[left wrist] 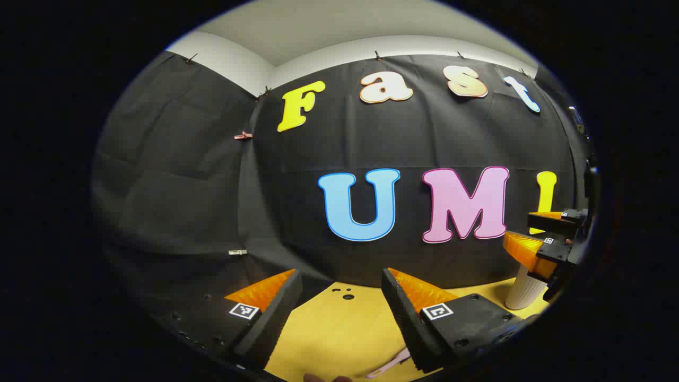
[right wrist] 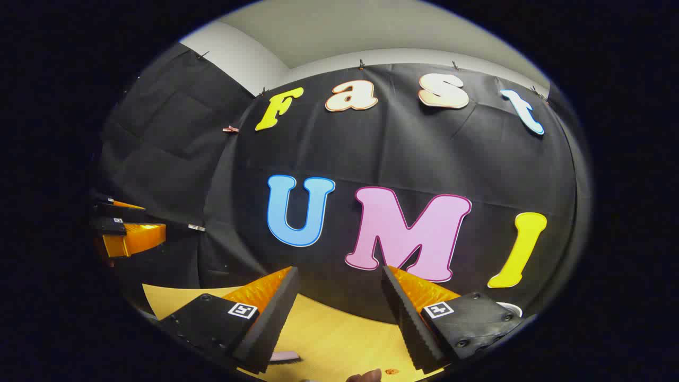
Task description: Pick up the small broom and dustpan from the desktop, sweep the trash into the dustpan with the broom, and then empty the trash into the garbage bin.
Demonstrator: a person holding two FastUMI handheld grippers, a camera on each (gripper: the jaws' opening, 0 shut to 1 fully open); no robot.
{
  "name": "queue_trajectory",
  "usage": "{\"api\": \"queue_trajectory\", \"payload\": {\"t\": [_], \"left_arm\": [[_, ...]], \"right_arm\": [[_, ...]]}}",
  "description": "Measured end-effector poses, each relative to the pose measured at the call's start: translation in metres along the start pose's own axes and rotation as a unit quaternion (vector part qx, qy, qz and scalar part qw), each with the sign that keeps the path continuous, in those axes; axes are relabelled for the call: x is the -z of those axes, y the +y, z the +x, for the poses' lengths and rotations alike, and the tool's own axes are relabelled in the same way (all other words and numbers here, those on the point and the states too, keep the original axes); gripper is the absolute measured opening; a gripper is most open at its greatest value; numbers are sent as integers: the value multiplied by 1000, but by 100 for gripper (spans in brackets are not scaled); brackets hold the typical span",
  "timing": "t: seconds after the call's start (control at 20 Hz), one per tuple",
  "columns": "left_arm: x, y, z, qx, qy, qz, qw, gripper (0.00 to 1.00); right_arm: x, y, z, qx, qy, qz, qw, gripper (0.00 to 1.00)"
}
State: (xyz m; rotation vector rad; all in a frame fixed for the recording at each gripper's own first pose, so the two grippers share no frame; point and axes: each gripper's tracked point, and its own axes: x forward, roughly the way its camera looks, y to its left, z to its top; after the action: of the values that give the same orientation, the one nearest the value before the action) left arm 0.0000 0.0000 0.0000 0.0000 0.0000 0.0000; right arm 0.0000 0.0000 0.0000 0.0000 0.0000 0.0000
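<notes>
Nothing was yet picked up: the left tool (left wrist: 342, 318) and right tool (right wrist: 339, 318) both hovered wide and empty above the yellow surface (left wrist: 339, 329), a pink handle (left wrist: 390, 365), perhaps the broom's, lying near below the left one.

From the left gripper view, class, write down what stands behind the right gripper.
A white ribbed container stands on the yellow desktop behind the right gripper. The gripper covers its top, so its rim and contents cannot be seen.
</notes>
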Motion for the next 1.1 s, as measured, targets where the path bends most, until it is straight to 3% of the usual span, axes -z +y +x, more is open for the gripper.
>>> {"api": "queue_trajectory", "payload": {"t": [0.55,1.1], "left_arm": [[-3,-28,-12,10,-1,7,1000,96],[6,-50,2,50,2,0,999,96]], "right_arm": [[-4,4,-11,-22,-12,-8,1000,97],[-13,1,-36,-20,-12,-15,1000,96]]}}
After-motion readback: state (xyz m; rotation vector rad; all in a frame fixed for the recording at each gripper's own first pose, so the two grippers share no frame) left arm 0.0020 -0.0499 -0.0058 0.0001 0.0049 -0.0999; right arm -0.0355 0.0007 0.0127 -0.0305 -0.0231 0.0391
